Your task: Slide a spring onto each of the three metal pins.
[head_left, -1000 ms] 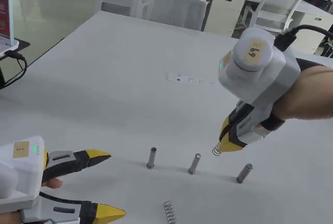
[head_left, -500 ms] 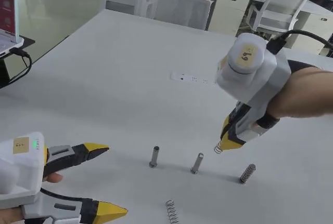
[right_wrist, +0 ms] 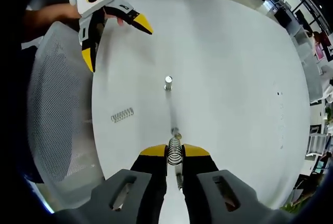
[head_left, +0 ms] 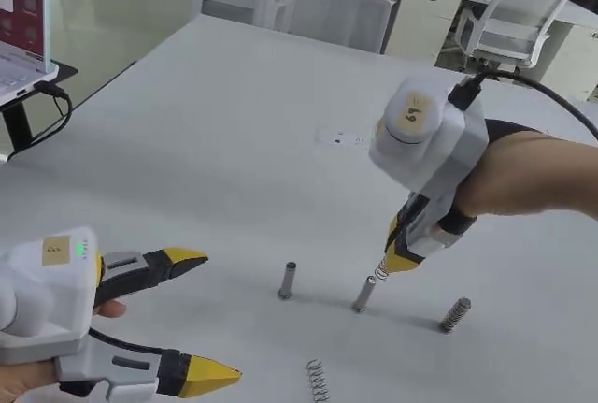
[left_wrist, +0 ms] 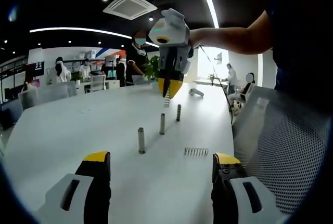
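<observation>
We see right tool (head_left: 392,267) clenched on held spring (head_left: 381,270). Spring hangs from tool tips, lower end just above top of middle pin (head_left: 363,294); whether touching, we cannot tell. Left tool (head_left: 217,317) released, jaws wide apart, over near-left corner of desk (head_left: 234,141). Pins upright in row near near edge: left pin (head_left: 287,280) bare, right pin (head_left: 456,314) wearing spring. Loose spring (head_left: 318,380) flat, nearer that edge.

Open-plan office: a broad white meeting table (head_left: 215,122) faces grey mesh-backed chairs (head_left: 322,12) and cream desk cabinets (head_left: 418,24), with an open laptop (head_left: 23,66) to one side. Overhead are a square ceiling air-conditioning vent (left_wrist: 130,7) and curved strip lights (left_wrist: 78,29). Staff (left_wrist: 86,70) stand beyond.
</observation>
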Tool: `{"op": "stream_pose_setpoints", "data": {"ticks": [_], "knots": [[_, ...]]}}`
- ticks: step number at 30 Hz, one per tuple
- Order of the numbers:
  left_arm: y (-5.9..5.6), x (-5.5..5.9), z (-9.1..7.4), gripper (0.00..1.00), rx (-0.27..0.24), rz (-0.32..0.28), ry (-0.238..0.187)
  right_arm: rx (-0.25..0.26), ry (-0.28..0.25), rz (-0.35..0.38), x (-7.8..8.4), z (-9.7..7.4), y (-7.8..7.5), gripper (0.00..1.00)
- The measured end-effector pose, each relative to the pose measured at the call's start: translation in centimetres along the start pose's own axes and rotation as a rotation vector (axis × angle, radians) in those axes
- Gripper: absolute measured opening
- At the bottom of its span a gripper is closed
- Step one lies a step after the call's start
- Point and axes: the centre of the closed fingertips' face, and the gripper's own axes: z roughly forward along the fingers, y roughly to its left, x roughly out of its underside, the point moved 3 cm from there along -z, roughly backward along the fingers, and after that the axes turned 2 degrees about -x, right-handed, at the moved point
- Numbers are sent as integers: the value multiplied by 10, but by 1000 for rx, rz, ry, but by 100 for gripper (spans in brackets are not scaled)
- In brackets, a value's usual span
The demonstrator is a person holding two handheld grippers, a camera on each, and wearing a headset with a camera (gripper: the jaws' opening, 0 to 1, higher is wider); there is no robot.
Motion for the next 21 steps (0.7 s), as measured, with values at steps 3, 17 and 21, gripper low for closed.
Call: {"op": "stream_pose_setpoints", "data": {"ticks": [3, 17, 21], "knots": [[0, 0, 0, 77, -1, 1, -1, -5, 1, 4, 0, 3, -1, 7], [2, 1, 0, 75, -2, 1, 2, -21, 11, 12, 2, 14, -7, 7], [3, 0, -1, 74, -2, -1, -1, -27, 12, 15, 0, 16, -9, 7]]}}
